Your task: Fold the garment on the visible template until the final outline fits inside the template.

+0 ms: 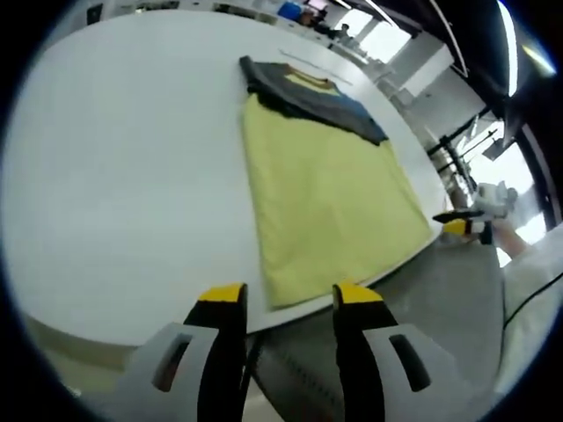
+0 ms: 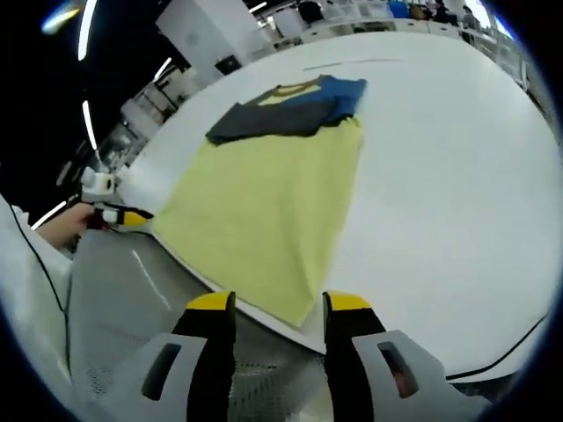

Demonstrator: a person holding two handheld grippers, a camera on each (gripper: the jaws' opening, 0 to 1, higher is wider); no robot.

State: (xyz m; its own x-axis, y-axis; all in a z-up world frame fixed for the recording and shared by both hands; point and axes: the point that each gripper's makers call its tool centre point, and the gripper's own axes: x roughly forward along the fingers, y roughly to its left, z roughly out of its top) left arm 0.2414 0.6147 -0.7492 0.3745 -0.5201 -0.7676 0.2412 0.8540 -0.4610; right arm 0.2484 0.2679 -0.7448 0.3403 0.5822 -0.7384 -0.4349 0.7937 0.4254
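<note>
A yellow shirt (image 1: 325,189) (image 2: 264,198) lies flat on the white table (image 1: 132,176) (image 2: 449,176), its hem at the near edge. Its dark grey and blue sleeves (image 1: 308,95) (image 2: 281,110) are folded in across the chest below the yellow collar. My left gripper (image 1: 288,294) is open just off the table edge at the hem's left corner, holding nothing. My right gripper (image 2: 280,303) is open off the edge at the hem's other corner, also holding nothing. The right gripper (image 1: 466,227) shows at the right of the left gripper view, and the left gripper (image 2: 123,215) at the left of the right gripper view. A thin line (image 1: 312,63) (image 2: 352,63) marks the table beyond the collar.
Grey floor (image 1: 440,299) (image 2: 132,290) lies below the table's curved edge. A person's hand (image 2: 66,224) and white sleeve (image 2: 22,290) hold the other gripper. Desks and windows (image 1: 387,35) stand far behind the table.
</note>
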